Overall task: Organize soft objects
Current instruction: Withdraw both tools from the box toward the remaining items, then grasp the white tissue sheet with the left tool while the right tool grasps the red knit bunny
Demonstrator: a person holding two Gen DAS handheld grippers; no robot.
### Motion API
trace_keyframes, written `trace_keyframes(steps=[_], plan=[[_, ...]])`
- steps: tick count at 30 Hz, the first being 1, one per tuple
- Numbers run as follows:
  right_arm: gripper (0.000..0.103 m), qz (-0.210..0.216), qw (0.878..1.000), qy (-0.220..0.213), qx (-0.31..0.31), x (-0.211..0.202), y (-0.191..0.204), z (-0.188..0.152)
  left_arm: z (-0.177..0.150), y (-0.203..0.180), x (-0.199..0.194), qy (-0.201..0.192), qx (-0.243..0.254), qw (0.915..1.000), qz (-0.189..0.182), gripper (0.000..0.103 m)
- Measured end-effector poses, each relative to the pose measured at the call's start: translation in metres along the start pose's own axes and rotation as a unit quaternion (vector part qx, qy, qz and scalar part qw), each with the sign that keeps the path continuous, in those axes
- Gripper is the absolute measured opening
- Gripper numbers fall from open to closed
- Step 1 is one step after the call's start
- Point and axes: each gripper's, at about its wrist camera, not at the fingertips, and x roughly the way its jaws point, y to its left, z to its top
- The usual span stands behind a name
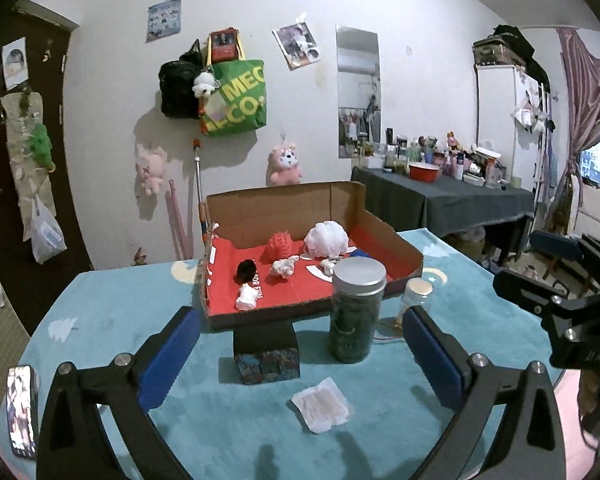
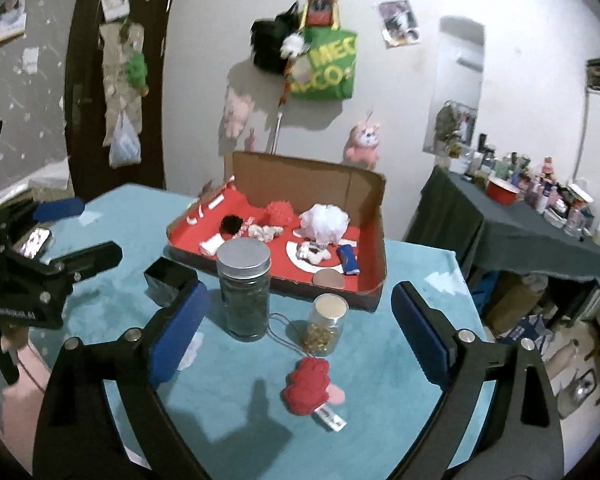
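Observation:
A cardboard box (image 1: 380,232) with a red floor stands raised on the teal table. It holds a white puff (image 1: 327,238), a red spiky ball (image 1: 280,244), a black pom-pom (image 1: 246,271) and small white scraps. My left gripper (image 1: 300,316) hovers open before the box, with nothing between its fingers. A white flat pad (image 1: 320,404) lies on the cloth below it. My right gripper (image 2: 300,292) is open too, empty, above a red plush toy (image 2: 310,386) on the table. The box (image 2: 364,200) and puff (image 2: 324,220) lie beyond.
A tall jar with a metal lid (image 2: 244,288) and a small jar of gold bits (image 2: 326,326) stand in front of the box. A black block (image 1: 266,352) props the box. A phone (image 1: 22,412) lies at the table's left edge. A cluttered dark table (image 1: 460,196) stands at back right.

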Motion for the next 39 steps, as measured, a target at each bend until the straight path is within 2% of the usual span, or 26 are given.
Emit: trace_keyframes(steps=[4, 8, 13, 19, 39], plan=[[0.095, -0.013, 1.0, -0.022, 0.018, -0.009, 0.006, -0.019, -0.016, -0.011, -0.006, -0.012, 0.011, 0.9998, 0.013, 0.103], [0.095, -0.027, 0.999, -0.034, 0.032, -0.014, 0.011, -0.036, -0.033, -0.017, -0.006, -0.016, -0.001, 0.9998, 0.013, 0.103], [0.095, -0.031, 0.999, -0.032, 0.032, -0.011, 0.016, -0.054, -0.051, -0.023, -0.002, -0.017, -0.004, 0.9997, 0.019, 0.103], [0.095, -0.032, 0.998, -0.028, 0.039, -0.008, 0.018, -0.073, -0.067, -0.02, 0.006, 0.002, -0.022, 0.9997, 0.009, 0.103], [0.095, -0.032, 0.997, 0.018, 0.068, 0.02, 0.014, -0.12, -0.109, -0.009, 0.037, 0.059, -0.051, 0.9964, 0.032, 0.103]])
